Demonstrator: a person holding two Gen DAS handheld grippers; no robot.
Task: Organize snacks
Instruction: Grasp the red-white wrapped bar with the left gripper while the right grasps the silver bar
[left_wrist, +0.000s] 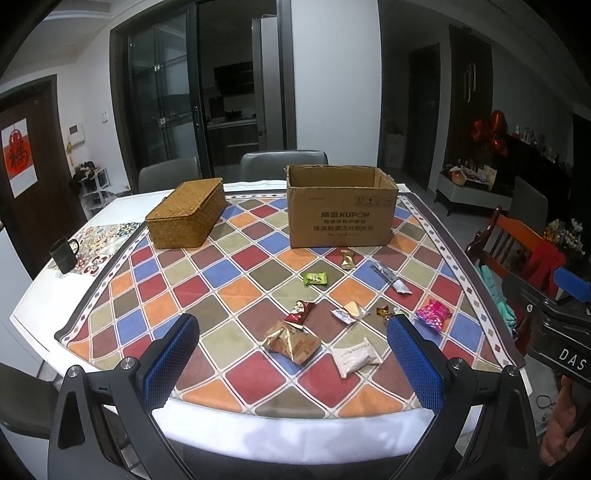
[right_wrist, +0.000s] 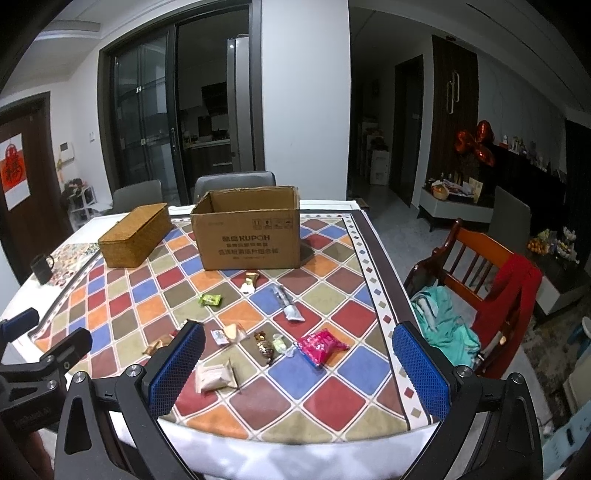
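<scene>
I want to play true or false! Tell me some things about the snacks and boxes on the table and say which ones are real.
1. The cardboard box is open at the top. True.
2. The woven basket has its lid off. False: its lid is shut.
3. The pink snack packet is already in the cardboard box. False: it lies on the tablecloth, with the other snacks.
4. The left gripper and right gripper both have jaws open, holding nothing. True.
5. The black mug stands at the left side of the table. True.
6. The green snack packet sits on top of the basket. False: it lies on the tablecloth, in front of the cardboard box.
</scene>
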